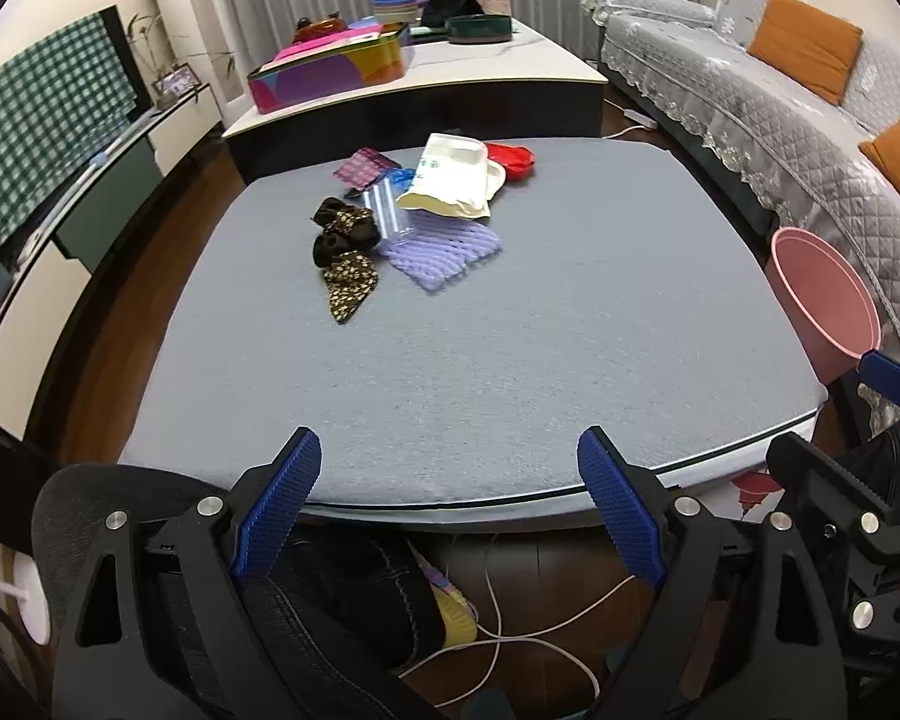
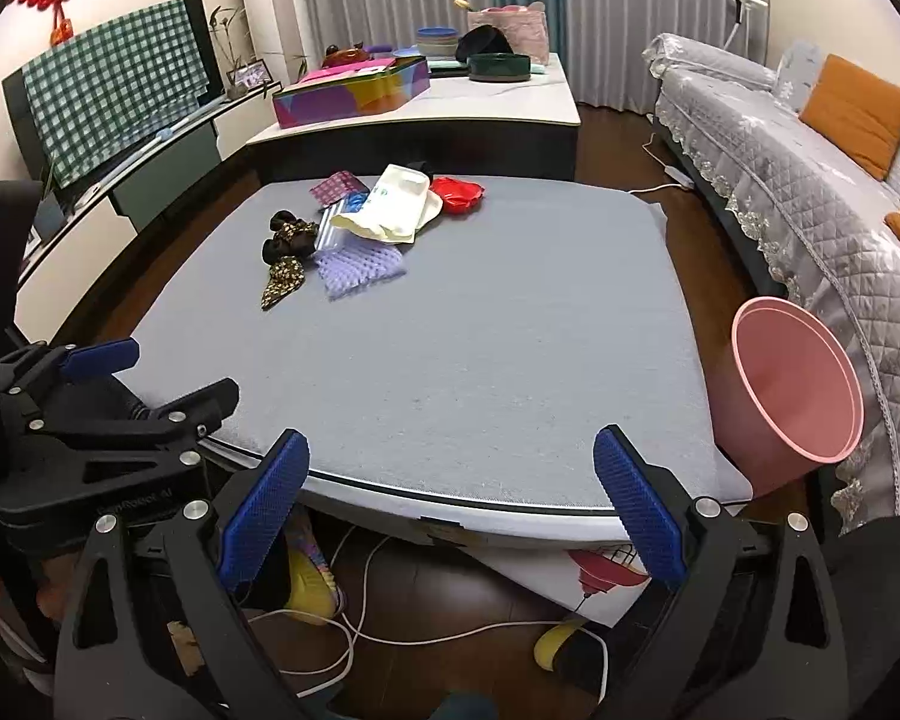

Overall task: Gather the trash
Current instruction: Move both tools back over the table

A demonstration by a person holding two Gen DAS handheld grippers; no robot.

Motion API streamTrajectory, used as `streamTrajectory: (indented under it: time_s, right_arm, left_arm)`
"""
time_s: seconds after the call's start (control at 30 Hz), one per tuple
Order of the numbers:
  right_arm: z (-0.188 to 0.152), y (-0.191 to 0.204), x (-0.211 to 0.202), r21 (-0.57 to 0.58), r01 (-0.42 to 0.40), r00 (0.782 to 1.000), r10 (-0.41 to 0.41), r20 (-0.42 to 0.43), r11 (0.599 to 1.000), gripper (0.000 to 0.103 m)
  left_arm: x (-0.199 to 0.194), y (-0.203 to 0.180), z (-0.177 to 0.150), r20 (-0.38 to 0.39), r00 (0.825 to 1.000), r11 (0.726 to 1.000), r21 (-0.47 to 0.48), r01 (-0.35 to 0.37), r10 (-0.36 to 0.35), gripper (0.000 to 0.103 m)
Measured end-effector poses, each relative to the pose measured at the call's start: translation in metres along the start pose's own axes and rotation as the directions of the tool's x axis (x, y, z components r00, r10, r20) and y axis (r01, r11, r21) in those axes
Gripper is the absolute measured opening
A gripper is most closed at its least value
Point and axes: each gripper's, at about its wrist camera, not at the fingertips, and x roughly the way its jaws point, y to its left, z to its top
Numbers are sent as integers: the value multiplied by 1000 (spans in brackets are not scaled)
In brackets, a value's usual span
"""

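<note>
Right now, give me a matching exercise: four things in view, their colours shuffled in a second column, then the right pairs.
Things:
1. bin beside the table
2. foam net
3. crumpled wrapper at the far end of the pile
4. cushion on the sofa

Colours:
A. red
B. orange
C. pink
D. lilac

Pairs: 1-C, 2-D, 3-A, 4-B
</note>
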Motion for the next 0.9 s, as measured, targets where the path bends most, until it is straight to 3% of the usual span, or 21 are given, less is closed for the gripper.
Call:
streamTrajectory:
  time_s: [0.5, 0.67, 0.8, 0.9]
  right_arm:
    - [20, -12, 17, 30, 34, 999, -33, -17, 999, 94]
    - [40, -13, 26, 11, 49, 999, -49, 4, 999, 94]
    - [64, -10, 42, -14, 50, 999, -50, 20, 999, 94]
    - [81, -8, 58, -23, 46, 999, -45, 17, 999, 94]
  left_arm:
    - [20, 8, 8, -48, 998, 999, 1, 37, -37, 85]
    - [33, 38, 35, -65, 997, 997, -64, 34, -38, 85]
    - [55, 57, 61, -100, 994, 997, -62, 40, -46, 85]
    - [80, 75, 80, -152, 982, 990, -105, 99, -114, 85]
